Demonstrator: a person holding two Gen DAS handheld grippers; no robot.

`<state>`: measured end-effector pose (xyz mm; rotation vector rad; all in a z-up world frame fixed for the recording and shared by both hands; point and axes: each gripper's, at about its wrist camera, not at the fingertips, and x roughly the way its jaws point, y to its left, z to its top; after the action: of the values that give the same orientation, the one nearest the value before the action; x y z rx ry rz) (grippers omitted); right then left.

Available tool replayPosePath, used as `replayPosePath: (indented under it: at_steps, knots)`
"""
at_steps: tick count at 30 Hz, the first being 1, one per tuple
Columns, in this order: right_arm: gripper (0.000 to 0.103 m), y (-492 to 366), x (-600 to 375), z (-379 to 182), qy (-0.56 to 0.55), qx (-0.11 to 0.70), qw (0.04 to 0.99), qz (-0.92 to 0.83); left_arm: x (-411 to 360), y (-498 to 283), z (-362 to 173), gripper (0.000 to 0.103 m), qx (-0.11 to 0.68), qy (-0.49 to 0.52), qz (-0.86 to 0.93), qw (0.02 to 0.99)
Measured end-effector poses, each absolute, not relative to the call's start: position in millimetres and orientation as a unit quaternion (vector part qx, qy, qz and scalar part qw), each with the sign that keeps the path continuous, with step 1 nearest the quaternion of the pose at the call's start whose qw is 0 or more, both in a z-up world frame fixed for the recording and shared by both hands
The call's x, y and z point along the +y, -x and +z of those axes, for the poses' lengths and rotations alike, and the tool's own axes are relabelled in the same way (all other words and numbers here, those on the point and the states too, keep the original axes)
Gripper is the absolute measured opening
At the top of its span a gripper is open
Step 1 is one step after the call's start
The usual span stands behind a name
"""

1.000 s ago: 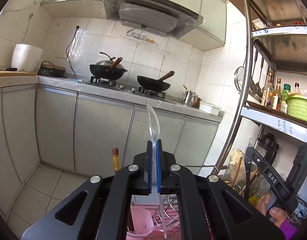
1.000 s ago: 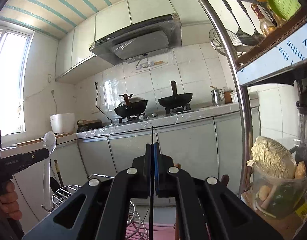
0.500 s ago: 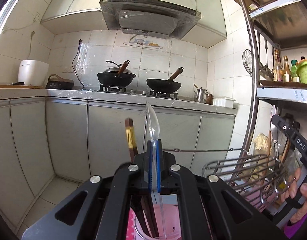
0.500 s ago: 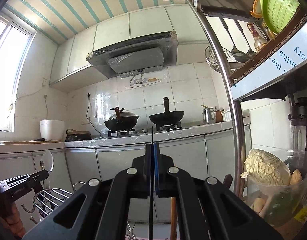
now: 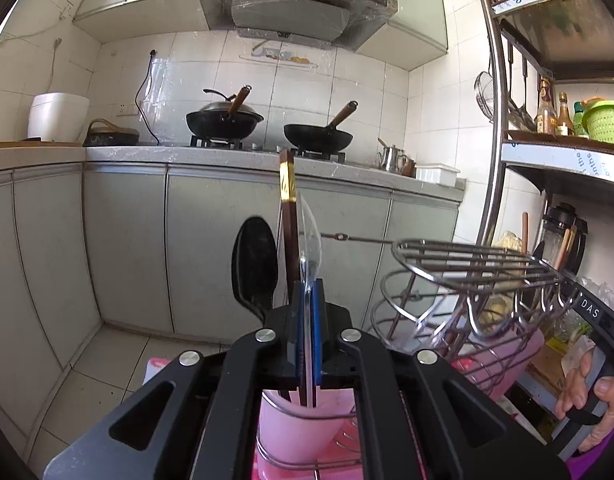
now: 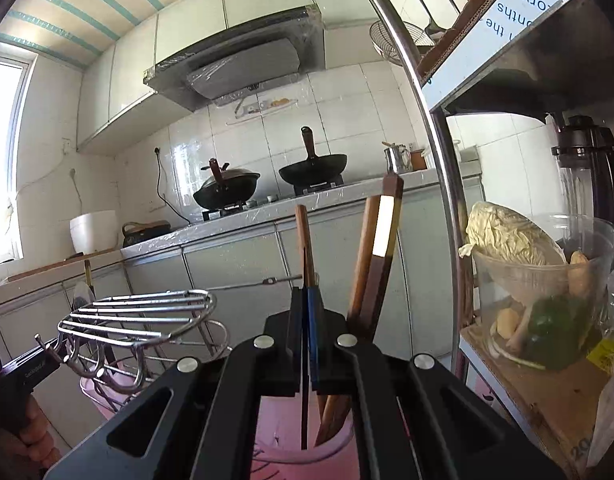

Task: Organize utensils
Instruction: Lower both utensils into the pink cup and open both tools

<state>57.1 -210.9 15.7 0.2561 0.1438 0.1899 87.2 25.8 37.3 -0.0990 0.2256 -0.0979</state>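
Step in hand: insertion. Left gripper [image 5: 306, 312] clamped on clear plastic spoon [image 5: 309, 236], upright, handle down inside pink cup [image 5: 295, 420] beside black spoon [image 5: 254, 264] and chopstick [image 5: 288, 216]. Right gripper [image 6: 306, 312] clamped on thin dark utensil [image 6: 304, 420] over second pink cup [image 6: 283, 436]. Next, by judgement: open both, lift straight up.

A cup [image 5: 299, 420] sits directly below the left gripper [image 5: 306, 300], in a wire rack [image 5: 467, 264] that extends to the right. In the cup stand a ladle [image 5: 254, 264] on the left, then chopsticks [image 5: 288, 216], then a clear spoon [image 5: 309, 236] — clamped between the fingers. Behind — a counter [image 5: 147, 156] carrying two woks [image 5: 225, 122].
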Motion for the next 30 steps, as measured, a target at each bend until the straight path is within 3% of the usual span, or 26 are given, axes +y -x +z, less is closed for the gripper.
replayPosePath:
  at_steps: [18, 21, 23, 25, 30]
  knots:
    - [0.006, -46, -199, -5, -0.136, 0.184, 0.969, 0.093, 24, -78, 24, 0.003, 0.194, 0.069, -0.061, 0.977]
    - [0.016, -45, -197, -1, -0.137, 0.195, 0.966, 0.103, 23, -76, 27, 0.003, 0.205, 0.071, -0.065, 0.974]
    - [0.033, -42, -195, 3, -0.131, 0.200, 0.966, 0.102, 22, -75, 29, 0.004, 0.213, 0.075, -0.070, 0.972]
    - [0.040, -38, -192, 6, -0.124, 0.200, 0.967, 0.101, 21, -72, 31, 0.005, 0.215, 0.076, -0.069, 0.971]
    - [0.040, -28, -191, 12, -0.110, 0.211, 0.967, 0.093, 18, -63, 39, 0.009, 0.211, 0.069, -0.064, 0.973]
